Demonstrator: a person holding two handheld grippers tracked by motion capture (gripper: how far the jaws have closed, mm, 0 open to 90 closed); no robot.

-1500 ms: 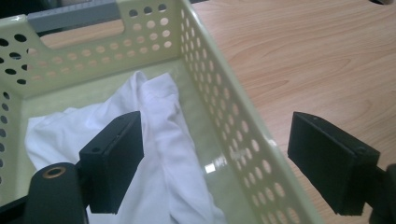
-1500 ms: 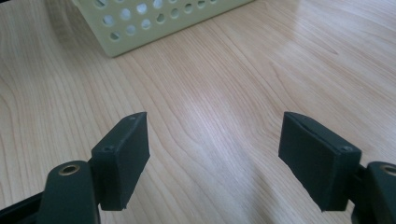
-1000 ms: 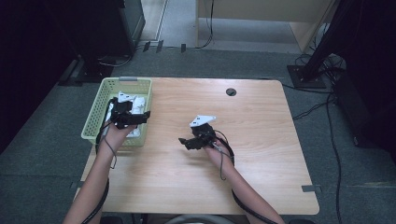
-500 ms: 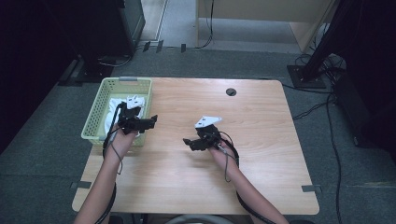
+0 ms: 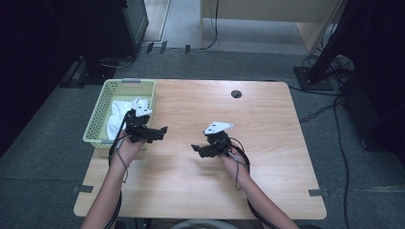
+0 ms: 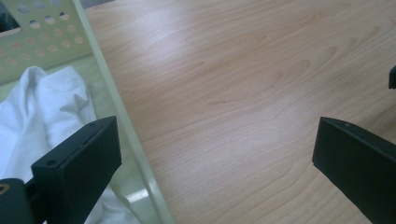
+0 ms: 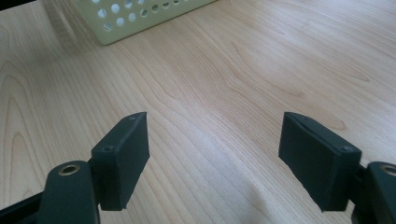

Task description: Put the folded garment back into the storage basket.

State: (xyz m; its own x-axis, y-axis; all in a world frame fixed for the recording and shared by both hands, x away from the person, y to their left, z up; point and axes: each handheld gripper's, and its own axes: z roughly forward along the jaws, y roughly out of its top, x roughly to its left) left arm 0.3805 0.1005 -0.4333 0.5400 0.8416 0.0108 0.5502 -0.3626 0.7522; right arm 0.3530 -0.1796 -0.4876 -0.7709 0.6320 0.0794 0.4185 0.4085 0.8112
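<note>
A pale green perforated basket stands at the table's left edge with a white cloth lying in it. My left gripper hovers just right of the basket's near corner and points right. Its jaws have just been opening and now stand wide apart with nothing between them. In the left gripper view the left gripper frames bare wood, with the basket rim and the cloth at the left. My right gripper is open and empty over the table's middle, pointing left. In the right gripper view the right gripper faces the basket.
The light wooden table has a round cable hole near its far edge. Dark equipment and cables stand on the grey floor around it. Both forearms come in from the table's near edge.
My left gripper has moved right, off the basket and over the wood beside it, and its jaws have spread wider. The right gripper has shifted slightly right.
</note>
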